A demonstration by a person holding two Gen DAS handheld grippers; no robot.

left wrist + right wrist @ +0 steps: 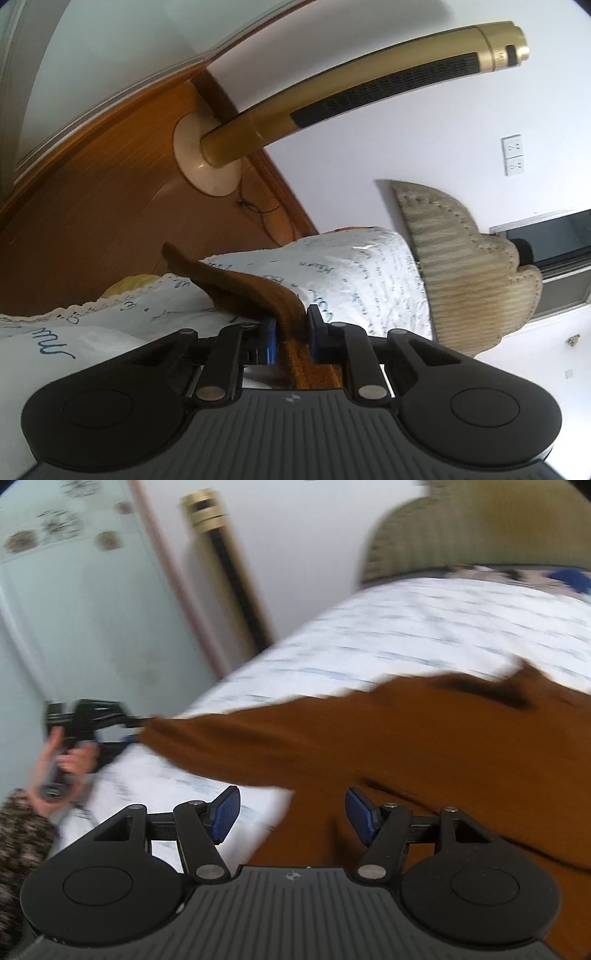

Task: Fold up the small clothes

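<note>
Left gripper (291, 332) pinches cloth (369, 746) corner at bed (406, 627) edge – right gripper (291, 819) wide, empty; thin pinch may slip.

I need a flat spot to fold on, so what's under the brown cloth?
The brown cloth lies on a white sheet with blue writing, which shows all round it. The left gripper pinches one corner. Whatever lies beneath the cloth's middle is covered.

Two close wrist views along each claw, tilted downward, sharing the brown garment (255, 291) on the bed (406, 627).
</note>
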